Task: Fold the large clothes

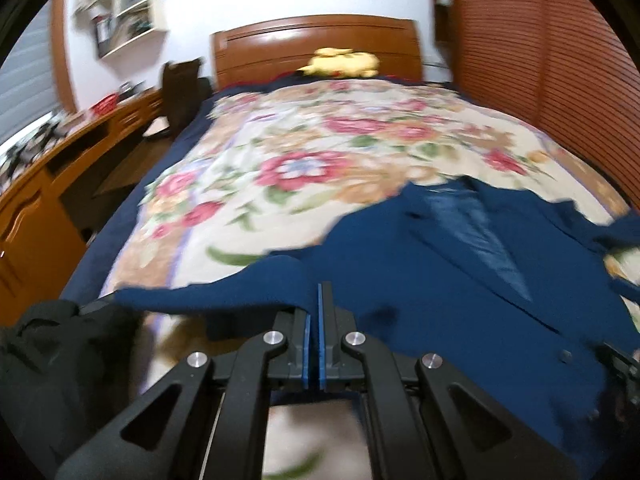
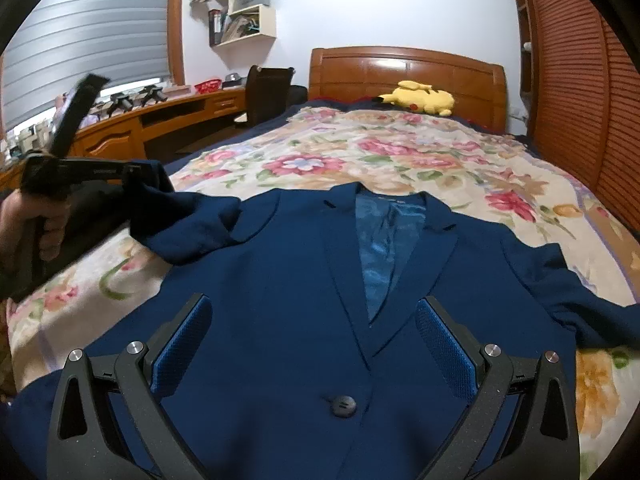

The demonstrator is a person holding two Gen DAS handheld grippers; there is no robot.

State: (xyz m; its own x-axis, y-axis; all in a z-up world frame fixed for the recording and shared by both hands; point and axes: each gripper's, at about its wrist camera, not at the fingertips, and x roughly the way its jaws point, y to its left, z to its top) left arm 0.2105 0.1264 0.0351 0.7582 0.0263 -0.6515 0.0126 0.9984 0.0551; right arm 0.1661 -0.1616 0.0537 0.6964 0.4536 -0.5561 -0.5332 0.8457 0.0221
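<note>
- Bedroom: floral bedspread (image 2: 400,152) carries blue jacket (image 2: 280,288), front up, buttoned, body unfolded.
- Left claw (image 2: 138,172) clamped on its left sleeve (image 2: 188,220), lifted.
- Right claw (image 2: 314,344) gapes empty above.
- Folding barely begun, by my judgement.

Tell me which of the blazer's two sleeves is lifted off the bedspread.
The sleeve on the window side: the left tool is shut on its end and holds it up. The other sleeve, toward the slatted wardrobe, lies flat on the floral bedspread.
</note>
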